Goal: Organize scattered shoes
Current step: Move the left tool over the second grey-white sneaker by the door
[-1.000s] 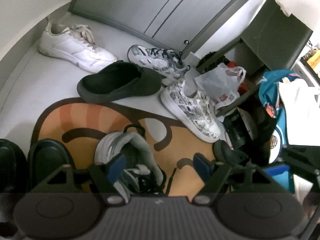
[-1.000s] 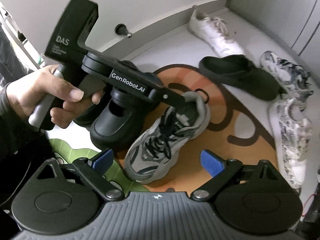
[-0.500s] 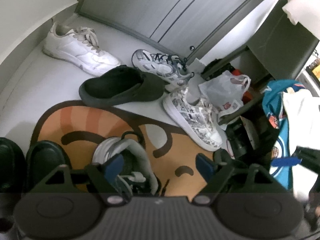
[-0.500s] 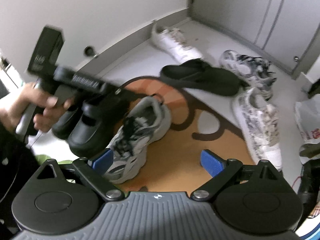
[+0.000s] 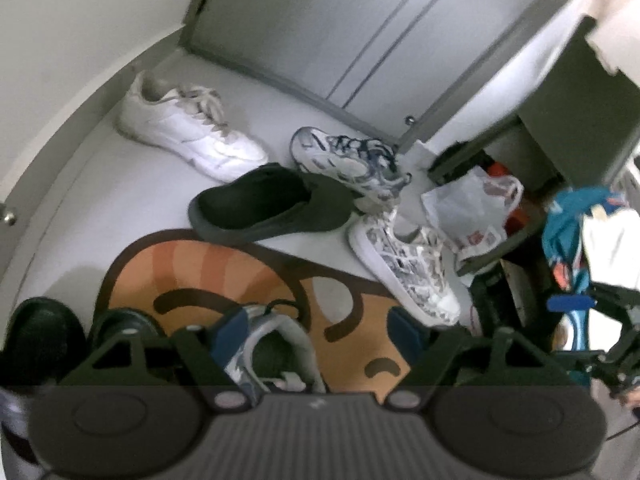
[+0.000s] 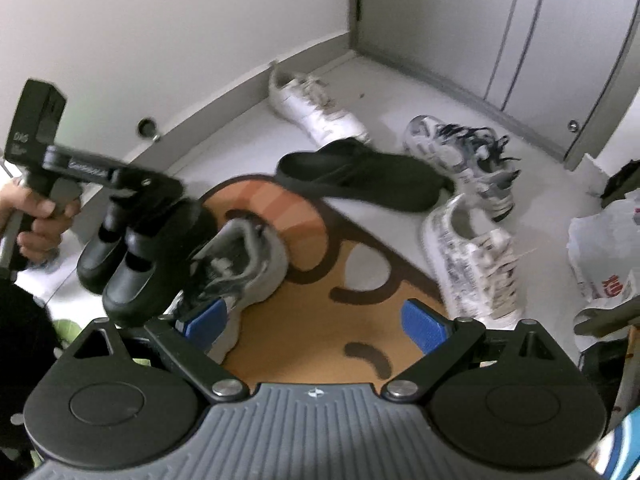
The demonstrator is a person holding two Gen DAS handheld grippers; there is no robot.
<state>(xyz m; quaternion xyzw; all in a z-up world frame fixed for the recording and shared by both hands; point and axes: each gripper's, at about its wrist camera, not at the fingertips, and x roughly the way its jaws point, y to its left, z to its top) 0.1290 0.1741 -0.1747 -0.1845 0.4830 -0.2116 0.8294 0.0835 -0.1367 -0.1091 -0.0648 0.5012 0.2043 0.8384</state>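
My left gripper (image 5: 316, 332) hovers over the heel of a grey sneaker (image 5: 276, 344) on the orange mat (image 5: 200, 268). Its jaws are closing, and the heel lies below the gap, beside the left pad, untouched. My right gripper (image 6: 314, 322) is open over bare mat (image 6: 320, 340), with the grey sneaker (image 6: 240, 264) at its left finger. Two black shoes (image 6: 128, 280) stand side by side left of the sneaker. Scattered beyond the mat lie a white sneaker (image 6: 312, 108), a black clog (image 6: 360, 176), a blue-laced sneaker (image 6: 460, 156) and a patterned white sneaker (image 6: 472, 260).
A hand (image 6: 36, 220) holds the left gripper's handle at the left edge. A white plastic bag (image 5: 472, 208) and a dark open cabinet crowd the right side, with teal cloth (image 5: 572, 220) hanging there. Grey closet doors (image 5: 360, 32) close off the back; a doorstop (image 6: 148, 126) juts from the baseboard.
The left gripper has risen, so the grey sneaker sits lower in its view. The right gripper has swung right and away from the sneaker, bringing the far shoes and the bag into view.
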